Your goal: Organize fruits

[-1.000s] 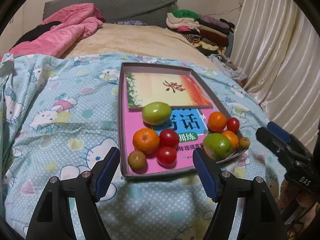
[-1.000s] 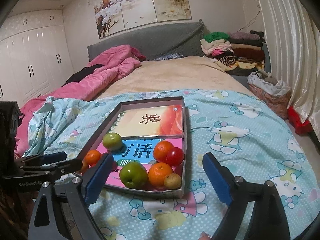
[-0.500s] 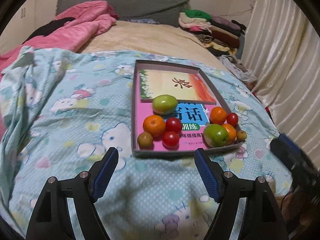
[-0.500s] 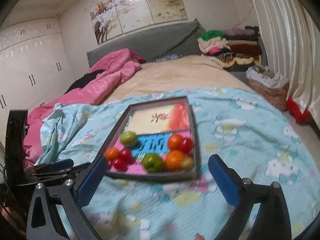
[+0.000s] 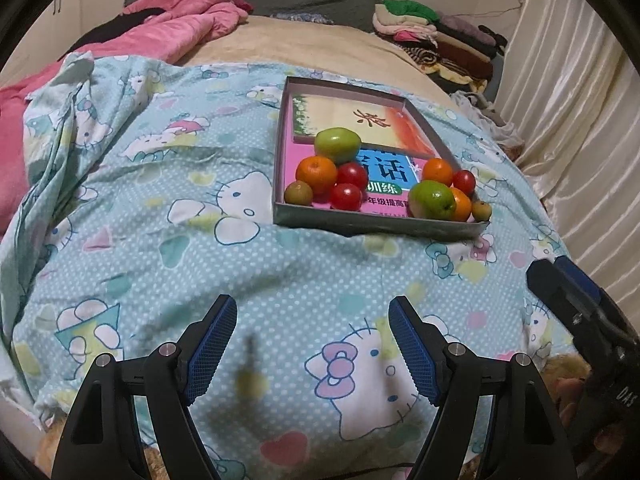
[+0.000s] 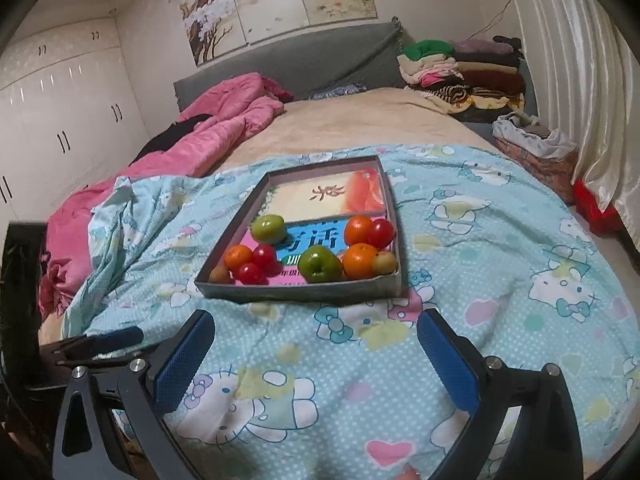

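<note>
A shallow grey box lies on the blue Hello Kitty bedspread with books as its floor. Inside sit two fruit groups. Left group: a green apple, an orange, two red tomatoes and a small brown fruit. Right group: a green apple, oranges, a tomato and a small brown fruit. My left gripper is open and empty, well short of the box. My right gripper is open and empty, also short of it.
A pink quilt lies at the far left of the bed. Folded clothes are stacked at the head on the right. Curtains hang along the right side. White wardrobes stand at the left.
Both grippers have pulled back from the box, which now sits farther away in both views. The fruits have not moved. Both grippers stay open.
</note>
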Tool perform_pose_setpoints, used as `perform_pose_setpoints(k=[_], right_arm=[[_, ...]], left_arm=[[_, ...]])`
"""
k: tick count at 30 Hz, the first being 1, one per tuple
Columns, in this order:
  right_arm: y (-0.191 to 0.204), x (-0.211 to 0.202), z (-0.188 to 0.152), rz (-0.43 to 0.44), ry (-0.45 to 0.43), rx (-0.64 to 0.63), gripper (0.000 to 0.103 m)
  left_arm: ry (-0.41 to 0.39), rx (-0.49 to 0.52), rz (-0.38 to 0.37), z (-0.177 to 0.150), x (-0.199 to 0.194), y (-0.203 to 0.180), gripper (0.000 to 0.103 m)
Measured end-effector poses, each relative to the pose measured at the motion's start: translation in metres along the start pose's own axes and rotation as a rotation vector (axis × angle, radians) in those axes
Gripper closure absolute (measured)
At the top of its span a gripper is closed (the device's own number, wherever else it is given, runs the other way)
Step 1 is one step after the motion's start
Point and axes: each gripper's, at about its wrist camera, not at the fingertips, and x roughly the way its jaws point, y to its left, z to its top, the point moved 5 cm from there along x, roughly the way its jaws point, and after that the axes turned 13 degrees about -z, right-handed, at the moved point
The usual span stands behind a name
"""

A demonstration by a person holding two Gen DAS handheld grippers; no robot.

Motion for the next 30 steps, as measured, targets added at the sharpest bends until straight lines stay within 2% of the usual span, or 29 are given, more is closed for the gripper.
perform_pose_setpoints(k=[10, 19, 23, 30], right_arm=[[0.0062, 0.0024, -0.0019, -0.012, -0.003, -0.038, 0.001], [0.0078, 0.0034, -0.0025, -0.011, -0.001, -0.044, 0.001], [0.0081, 0.0035, -0.003, -0.014, -0.005, -0.046, 0.001], [0.0063, 0.0033, -0.0031, -0.018, -0.003, -0.042, 0.001]], left_arm=[[-0.026, 0.014, 0.0, 0.0049, -0.002, -0.0007, 0.024], [-0.015, 0.01, -0.027, 0.0052, 0.0, -0.0023, 0.024], [-0.011, 0.037, -0.005, 0.0052, 0.0011, -0.0055, 0.024], [-0.025, 0.035, -0.008, 0.0072, -0.0013, -0.0046, 0.024]])
